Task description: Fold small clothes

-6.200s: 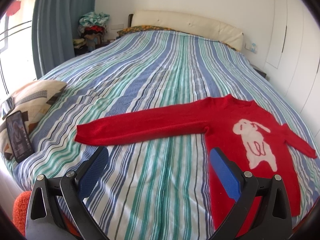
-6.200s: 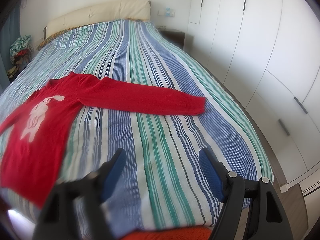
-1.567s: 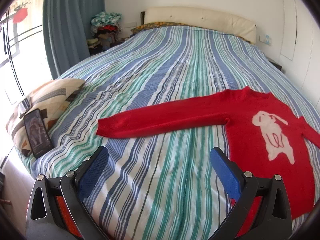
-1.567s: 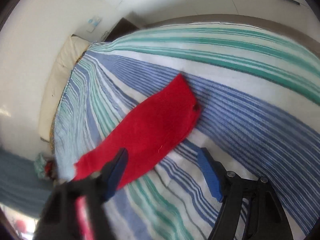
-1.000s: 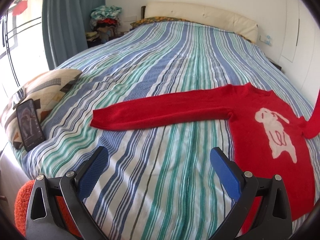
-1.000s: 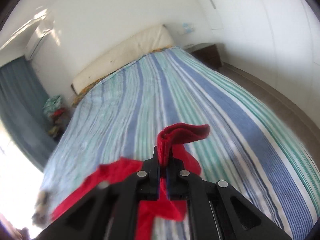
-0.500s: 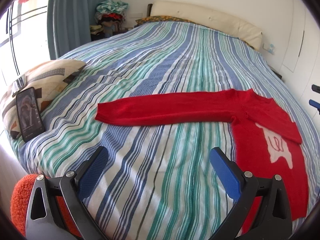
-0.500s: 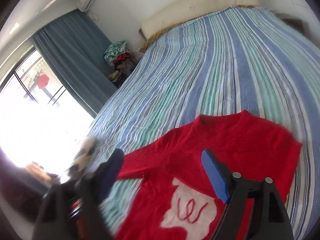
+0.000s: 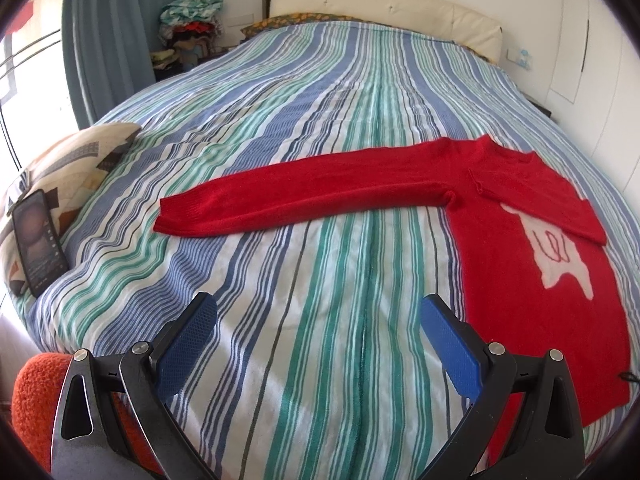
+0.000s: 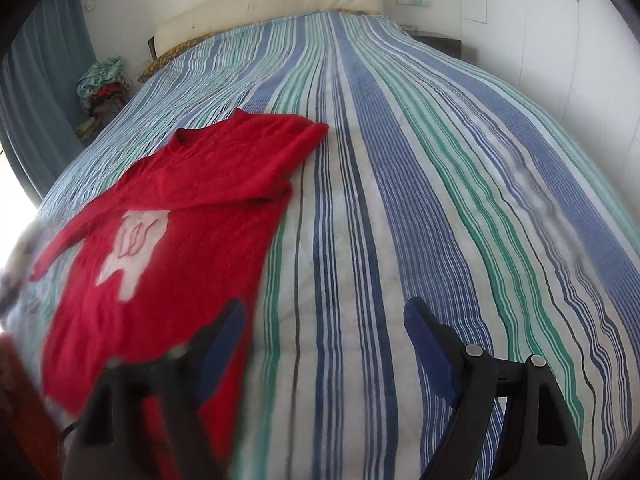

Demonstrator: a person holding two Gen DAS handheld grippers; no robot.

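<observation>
A red sweater (image 9: 532, 248) with a white animal print lies flat on the striped bed (image 9: 320, 120). Its left sleeve (image 9: 304, 196) stretches out to the left. Its right sleeve (image 10: 224, 184) is folded across the chest. My left gripper (image 9: 318, 340) is open and empty, above the bedspread in front of the left sleeve. My right gripper (image 10: 324, 344) is open and empty, above the bed just right of the sweater's (image 10: 160, 240) body. Its left finger is blurred.
A patterned pillow (image 9: 68, 160) with a phone (image 9: 38, 236) on it lies at the bed's left edge. An orange cushion (image 9: 32, 392) sits at the lower left. A blue curtain (image 9: 104, 40), a clothes pile (image 9: 188, 20) and white wardrobe doors (image 10: 560, 40) surround the bed.
My right gripper took the right sleeve's end, carried it over the sweater's chest, let go and drew back to the right, open. My left gripper stayed open, shifting slightly.
</observation>
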